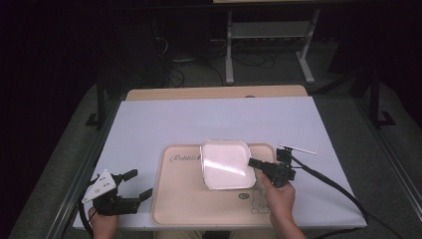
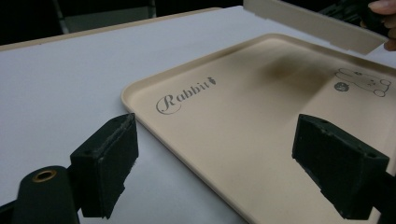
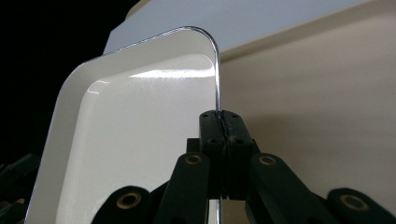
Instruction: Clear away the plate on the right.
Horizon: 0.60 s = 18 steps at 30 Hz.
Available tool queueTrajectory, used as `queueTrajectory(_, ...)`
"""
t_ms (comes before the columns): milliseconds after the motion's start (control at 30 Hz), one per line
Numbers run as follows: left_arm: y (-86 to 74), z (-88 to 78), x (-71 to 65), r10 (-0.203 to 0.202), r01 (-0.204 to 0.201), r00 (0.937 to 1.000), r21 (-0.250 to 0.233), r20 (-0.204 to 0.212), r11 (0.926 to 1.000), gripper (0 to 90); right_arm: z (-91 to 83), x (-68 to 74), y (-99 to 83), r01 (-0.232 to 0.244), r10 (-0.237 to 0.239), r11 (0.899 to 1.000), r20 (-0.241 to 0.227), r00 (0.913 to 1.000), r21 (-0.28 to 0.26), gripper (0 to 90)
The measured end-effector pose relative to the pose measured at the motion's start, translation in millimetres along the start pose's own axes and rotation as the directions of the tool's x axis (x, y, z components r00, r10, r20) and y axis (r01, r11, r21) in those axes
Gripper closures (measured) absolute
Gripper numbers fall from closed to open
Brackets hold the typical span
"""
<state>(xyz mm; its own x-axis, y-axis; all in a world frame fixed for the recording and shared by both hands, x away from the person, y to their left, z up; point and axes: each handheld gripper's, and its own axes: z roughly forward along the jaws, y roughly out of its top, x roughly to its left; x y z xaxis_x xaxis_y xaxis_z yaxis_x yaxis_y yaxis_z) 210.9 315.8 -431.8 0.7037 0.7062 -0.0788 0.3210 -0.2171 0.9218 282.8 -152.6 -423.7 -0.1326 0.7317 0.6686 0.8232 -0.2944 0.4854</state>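
Across the middle of the high view lay the white surface (image 1: pixel 149 124), and on its lower centre sat the beige tray (image 1: pixel 184 199) with its "Rabbit" lettering. Over the tray's upper right hung the white square dish (image 1: pixel 226 164), lifted clear and tilted. At the dish's right edge, the right gripper (image 1: pixel 255 163) had its jaws clamped tight on the thin rim. Down in the lower left corner, the left gripper (image 1: pixel 135 183) sat with jaws spread wide, nothing between them, just beside the tray's left edge.
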Motion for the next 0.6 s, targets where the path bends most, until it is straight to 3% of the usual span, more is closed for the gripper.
queueTrajectory(267, 0.4, 0.0, -0.5, 0.006, -0.006, 1.0000, 0.001, -0.001, 1.0000, 13.9, 8.9, 1.1, -10.3, -0.003, 0.003, 1.000, 0.030, 0.9995, -0.016, 88.0)
queueTrajectory(600, 0.3, -0.6, -0.3, 0.004, -0.004, 1.0000, -0.001, 0.000, 1.0000, 14.0, 17.7, -2.3, -13.5, -0.002, 0.001, 1.000, 0.045, 0.9990, 0.008, 87.0)
